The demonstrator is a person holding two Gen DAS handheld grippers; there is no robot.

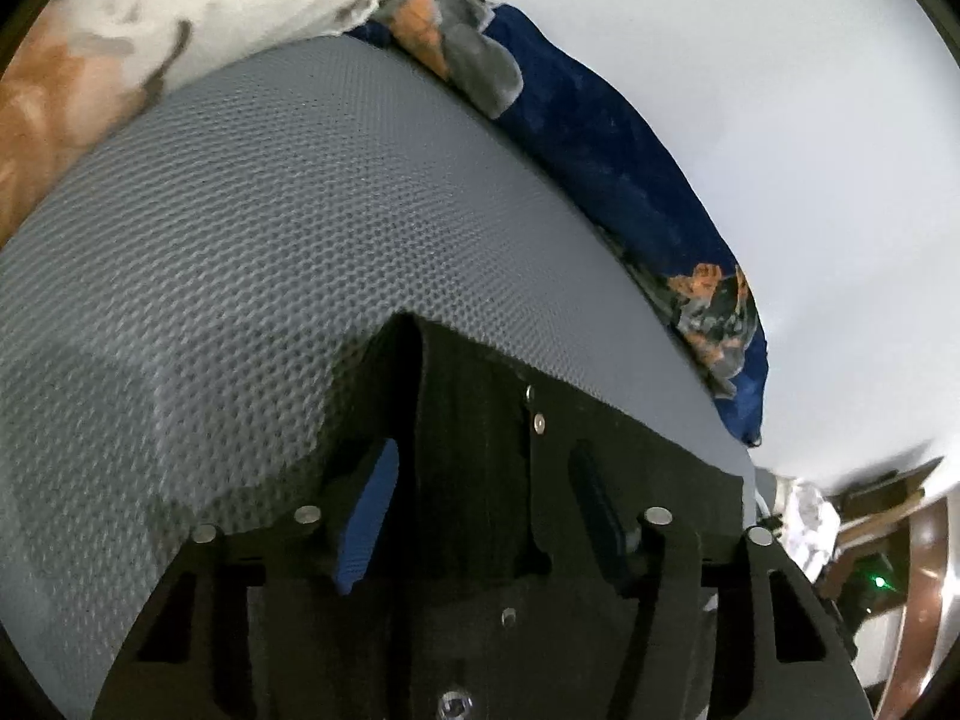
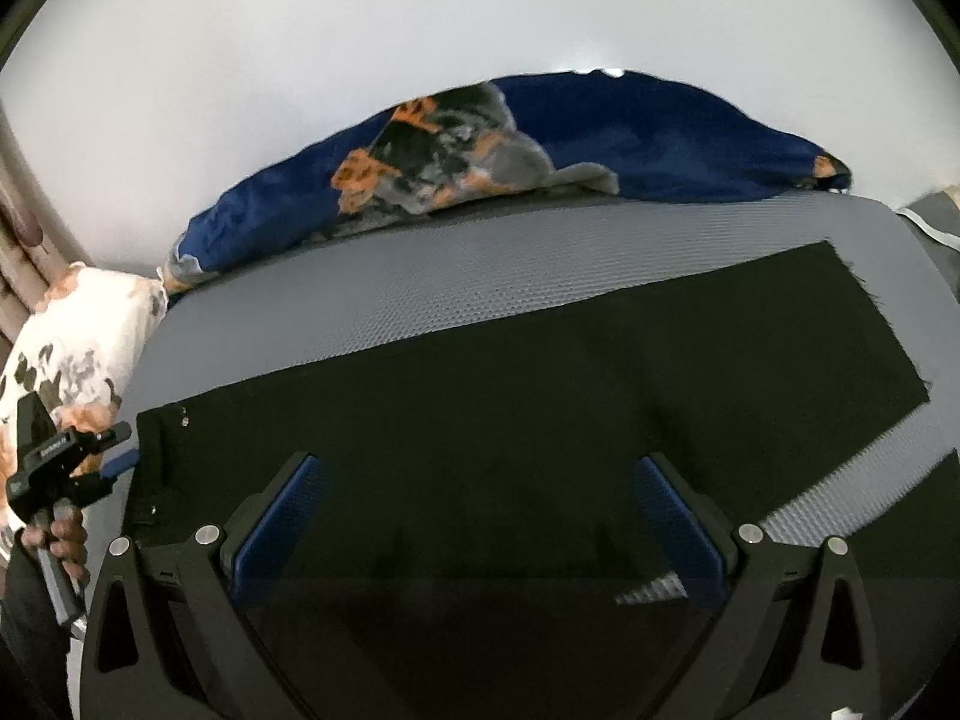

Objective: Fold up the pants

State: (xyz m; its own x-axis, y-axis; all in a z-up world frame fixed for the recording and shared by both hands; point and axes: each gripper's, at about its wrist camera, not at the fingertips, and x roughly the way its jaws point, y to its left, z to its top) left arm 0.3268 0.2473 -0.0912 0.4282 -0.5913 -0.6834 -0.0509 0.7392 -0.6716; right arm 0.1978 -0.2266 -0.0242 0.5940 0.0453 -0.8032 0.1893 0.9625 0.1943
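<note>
Pants (image 2: 480, 396) are lying flat and black on the grey mat (image 2: 420, 276), long axis running from the waist at my left out to the hem at far right. My left gripper (image 1: 480, 504) is straddling the waist corner, jaws half spread, not pinching yet. My right gripper (image 2: 477, 516) is hovering wide open over the mid-leg.

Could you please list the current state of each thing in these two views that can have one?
Black pants: laid out flat on the grey mat, one leg end frayed.
Grey mat: spread flat beneath the pants.
Left gripper: jaws part-open astride the waistband edge; the pads do not visibly press it.
Right gripper: jaws wide open above the pants, gripping nothing.
Blue floral blanket: bunched along the mat's far edge.
</note>
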